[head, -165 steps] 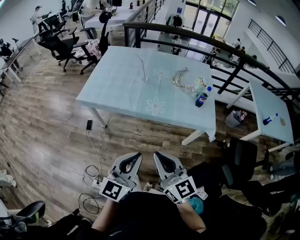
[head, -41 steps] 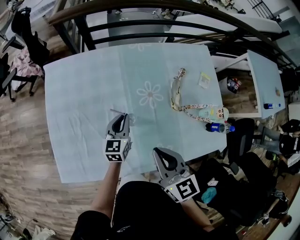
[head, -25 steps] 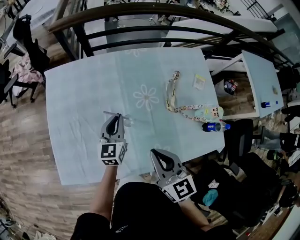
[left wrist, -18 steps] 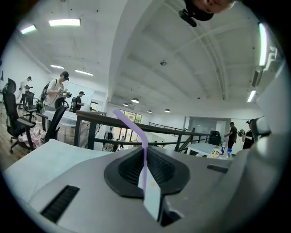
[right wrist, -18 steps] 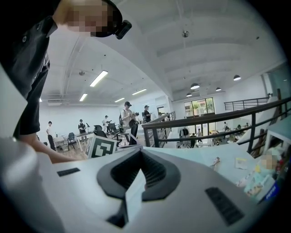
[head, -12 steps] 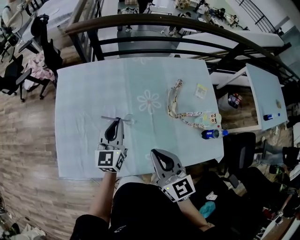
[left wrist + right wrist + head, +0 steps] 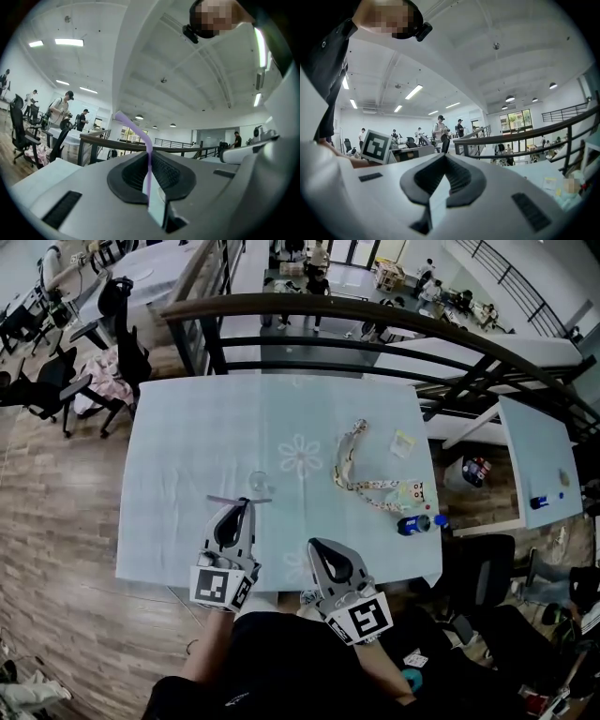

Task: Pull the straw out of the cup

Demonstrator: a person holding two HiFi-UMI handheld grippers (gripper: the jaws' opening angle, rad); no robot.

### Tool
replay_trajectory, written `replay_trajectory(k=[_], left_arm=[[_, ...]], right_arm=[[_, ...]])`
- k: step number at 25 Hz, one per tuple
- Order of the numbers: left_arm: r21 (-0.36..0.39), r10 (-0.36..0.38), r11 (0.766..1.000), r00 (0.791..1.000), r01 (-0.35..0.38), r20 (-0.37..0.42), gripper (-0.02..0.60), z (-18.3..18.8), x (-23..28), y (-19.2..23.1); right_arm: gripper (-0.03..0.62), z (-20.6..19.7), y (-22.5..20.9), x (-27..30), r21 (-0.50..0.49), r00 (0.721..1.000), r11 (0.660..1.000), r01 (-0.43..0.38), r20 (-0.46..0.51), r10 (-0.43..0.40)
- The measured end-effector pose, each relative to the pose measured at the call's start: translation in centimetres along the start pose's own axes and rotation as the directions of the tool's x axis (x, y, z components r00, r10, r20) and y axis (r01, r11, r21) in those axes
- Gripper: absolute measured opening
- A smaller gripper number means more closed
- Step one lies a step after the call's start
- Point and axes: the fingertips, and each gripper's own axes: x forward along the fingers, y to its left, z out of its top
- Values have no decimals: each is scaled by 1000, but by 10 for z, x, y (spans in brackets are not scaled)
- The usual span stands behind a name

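Left gripper [image 7: 240,505]: my jaws pinch the purple straw [image 7: 148,159].
Right gripper [image 7: 316,547]: closed, empty.
Cup [image 7: 259,482]: straw looks clear of it; I'd grip firmly and avoid knocking it.

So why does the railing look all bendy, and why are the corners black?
Head view: the wide lens bows the railing and table edges. Left gripper view: a round fisheye picture, so corners stay black; ceiling lights glare white, and the purple straw looms large. Right gripper view: same round frame, black corners.
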Motion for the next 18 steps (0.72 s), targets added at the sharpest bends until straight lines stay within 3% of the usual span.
replay_trajectory(k=[3,18], left_arm=[[45,-20,999,1000,20,19,32,17,-13,-24],[81,-34,996,995,26,97,32,47,-87,-110]], right_arm=[[6,9,-7,-16,-10,1000,1000,-2,27,2],[6,30,5,-87,-32,991,997,-74,111,78]])
